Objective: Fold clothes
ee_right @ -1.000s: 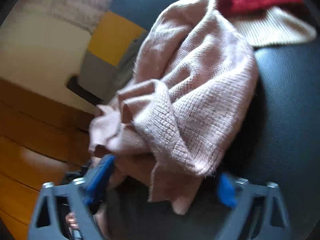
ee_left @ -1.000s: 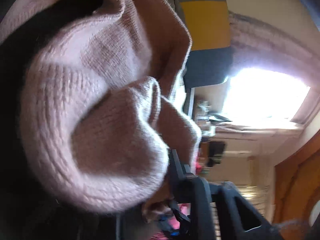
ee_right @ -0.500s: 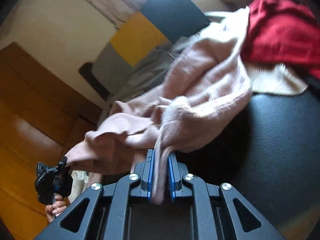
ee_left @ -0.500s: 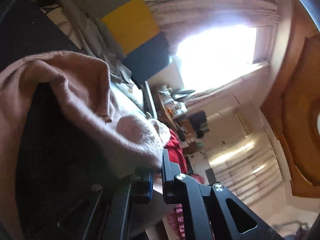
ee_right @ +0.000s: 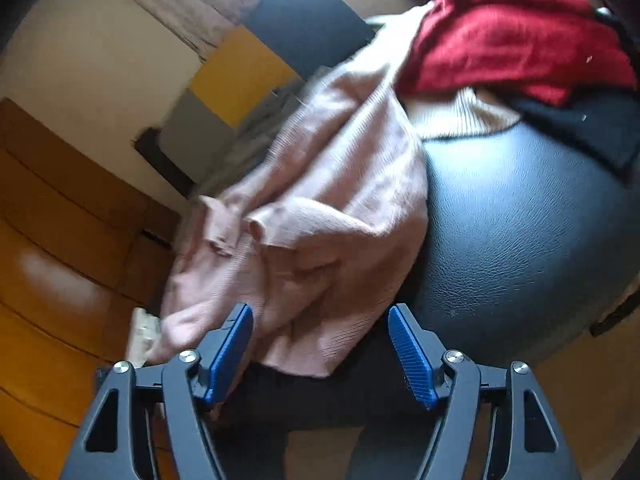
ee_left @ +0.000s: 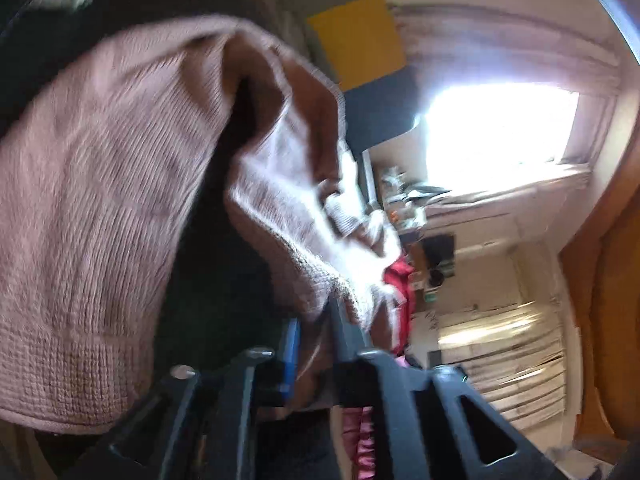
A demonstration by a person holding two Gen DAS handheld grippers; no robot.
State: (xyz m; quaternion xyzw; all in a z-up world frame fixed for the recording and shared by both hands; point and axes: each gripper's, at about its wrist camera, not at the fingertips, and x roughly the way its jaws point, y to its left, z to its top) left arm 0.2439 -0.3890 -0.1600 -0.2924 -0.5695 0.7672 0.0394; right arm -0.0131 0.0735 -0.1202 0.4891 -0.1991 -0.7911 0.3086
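A pink knit sweater (ee_right: 328, 216) lies crumpled across the left part of a black leather surface (ee_right: 520, 216) and hangs over its left edge. My right gripper (ee_right: 320, 332) is open, its blue pads (ee_right: 412, 356) apart on either side of the sweater's near hem, which lies loose between them. In the left wrist view the same sweater (ee_left: 88, 208) fills the left half, blurred. My left gripper (ee_left: 316, 340) is shut on a fold of it, the cloth pinched between the blue pad (ee_left: 291, 356) and the black finger.
A red garment (ee_right: 512, 36), a cream knit (ee_right: 460, 116) and a black garment (ee_right: 592, 124) are piled at the far right of the leather surface. A wooden cabinet (ee_right: 60, 248) stands to the left. A bright window (ee_left: 496, 124) and cluttered shelves lie beyond.
My right gripper has opened and let go of the sweater fold it pinched half a second ago. The sweater has spread and dropped lower. My left gripper has kept its hold and swung.
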